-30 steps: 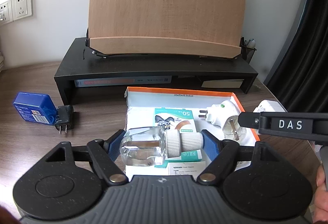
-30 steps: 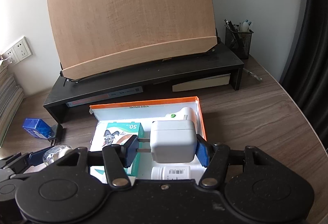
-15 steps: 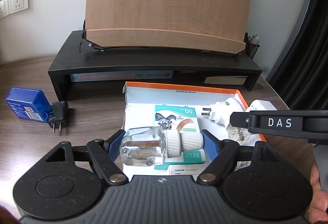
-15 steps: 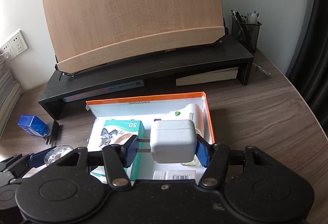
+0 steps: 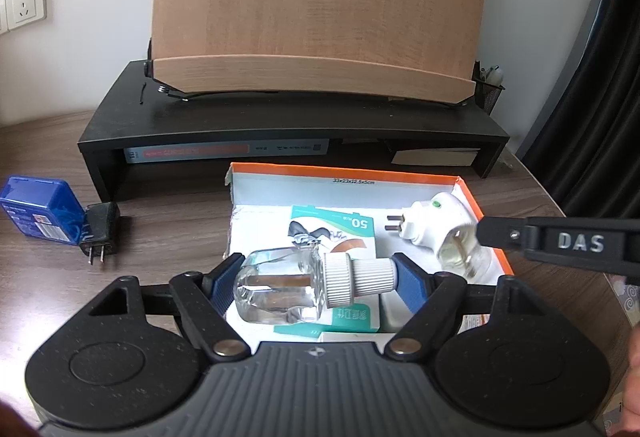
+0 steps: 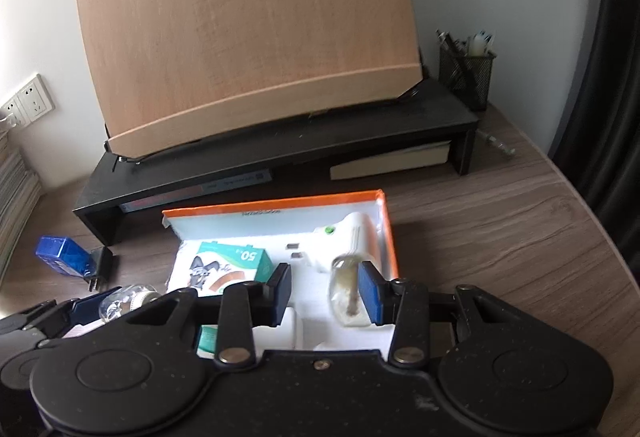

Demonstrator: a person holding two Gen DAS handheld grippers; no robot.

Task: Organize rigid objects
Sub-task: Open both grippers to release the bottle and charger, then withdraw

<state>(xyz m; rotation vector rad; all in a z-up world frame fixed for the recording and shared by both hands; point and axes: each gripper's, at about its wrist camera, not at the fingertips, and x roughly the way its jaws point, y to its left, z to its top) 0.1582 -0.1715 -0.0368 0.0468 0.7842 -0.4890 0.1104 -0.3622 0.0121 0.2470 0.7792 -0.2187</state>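
Only right view shows pen holder (image 6: 466, 75); (mesh).

White adapter (image 6: 298, 329) released into box (image 6: 276, 206); right tool (image 6: 325, 292) jaws closing, empty.

**Readable Marks on the Desk**

"DAS" stands in raised pale letters on the black bar of the right gripper (image 5: 580, 242), reaching in from the right edge of the left wrist view. The green-and-white carton (image 5: 334, 233) in the box carries "50", printed upside down from here, with smaller characters beside it too small to read. On the white inner wall of the orange-rimmed box (image 5: 344, 179) runs a line of small print, "33x23x12.5cm". The book spine (image 5: 224, 151) under the black stand (image 5: 288, 121) bears a red band and text, all too fine to make out.
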